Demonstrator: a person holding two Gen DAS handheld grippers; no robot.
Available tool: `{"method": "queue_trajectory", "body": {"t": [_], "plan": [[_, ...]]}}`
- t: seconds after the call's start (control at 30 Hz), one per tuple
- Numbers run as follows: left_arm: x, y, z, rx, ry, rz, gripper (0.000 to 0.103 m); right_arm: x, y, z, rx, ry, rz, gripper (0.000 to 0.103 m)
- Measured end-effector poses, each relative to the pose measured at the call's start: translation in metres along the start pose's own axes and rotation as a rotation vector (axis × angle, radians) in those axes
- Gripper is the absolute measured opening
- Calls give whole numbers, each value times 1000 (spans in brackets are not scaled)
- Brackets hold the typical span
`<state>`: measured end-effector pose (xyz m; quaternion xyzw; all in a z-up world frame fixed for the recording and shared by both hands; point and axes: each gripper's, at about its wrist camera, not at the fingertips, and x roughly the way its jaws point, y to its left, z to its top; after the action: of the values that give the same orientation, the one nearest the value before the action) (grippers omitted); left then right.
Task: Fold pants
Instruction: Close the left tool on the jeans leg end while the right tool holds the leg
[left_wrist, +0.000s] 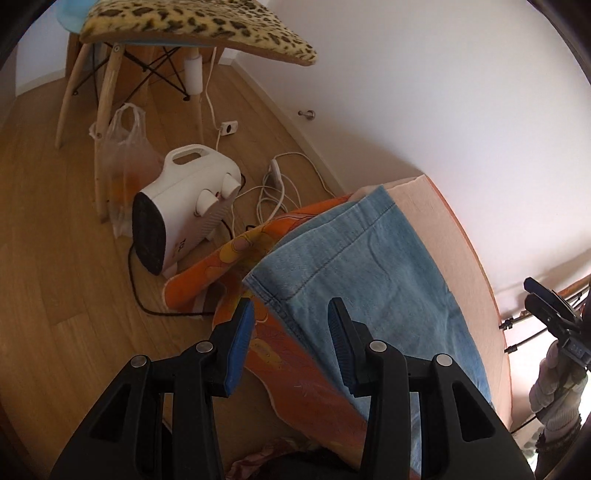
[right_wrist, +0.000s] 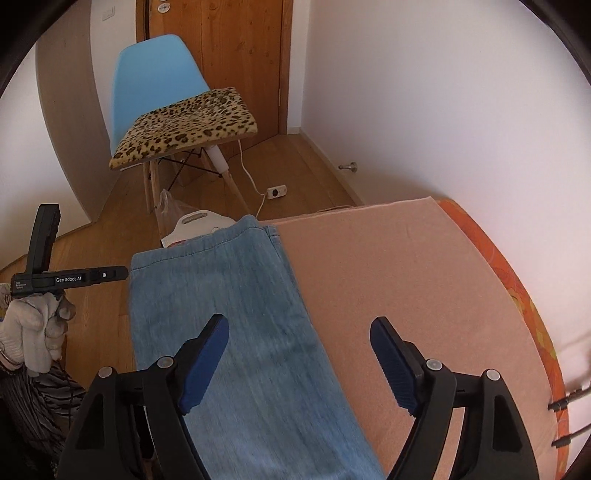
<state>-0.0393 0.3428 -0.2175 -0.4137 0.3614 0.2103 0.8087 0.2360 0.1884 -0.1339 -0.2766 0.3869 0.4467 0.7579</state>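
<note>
Now your left gripper (left_wrist: 291, 314) and right gripper (right_wrist: 299, 332) both gape empty above the long light-blue denim pants (right_wrist: 229, 302), whose length runs straight ahead along the pink mattress (right_wrist: 406, 277) edge.

Pale blue denim on a salmon-pink bed

The light blue denim pants (right_wrist: 236, 314) carry darker blue stitching; the salmon-pink flat bed cover (right_wrist: 406, 280) beneath them is plain, edged by an orange sheet with yellow floral print (left_wrist: 236, 254). Beyond the pants stands a sky-blue plastic chair (right_wrist: 155, 77) with a leopard-spotted tan cushion (right_wrist: 184, 129).
</note>
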Motion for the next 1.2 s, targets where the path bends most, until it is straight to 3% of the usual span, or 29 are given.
{"method": "queue_trajectory", "body": {"t": [0.17, 0.33, 0.6, 0.63, 0.73, 0.8, 0.93, 1.2], "plan": [[6, 0, 1, 11, -8, 5, 40, 72, 19, 47, -5, 50, 74, 54], [22, -2, 1, 5, 32, -11, 40, 140, 32, 75, -31, 116, 156, 50], [26, 0, 12, 2, 2, 9, 37, 209, 45, 93, -35, 177, 213, 46], [26, -1, 11, 11, -2, 13, 37, 213, 46, 93, -33, 184, 224, 44], [29, -4, 8, 16, 9, 0, 20, 218, 53, 91, -62, 191, 223, 39], [28, -10, 7, 41, -9, 8, 11, 216, 54, 90, -70, 186, 220, 28], [25, -18, 7, 79, -38, 11, 7, 208, 49, 87, -68, 168, 223, 12], [19, -20, 7, 87, -71, 0, 6, 197, 43, 90, -40, 113, 211, 6]]}}
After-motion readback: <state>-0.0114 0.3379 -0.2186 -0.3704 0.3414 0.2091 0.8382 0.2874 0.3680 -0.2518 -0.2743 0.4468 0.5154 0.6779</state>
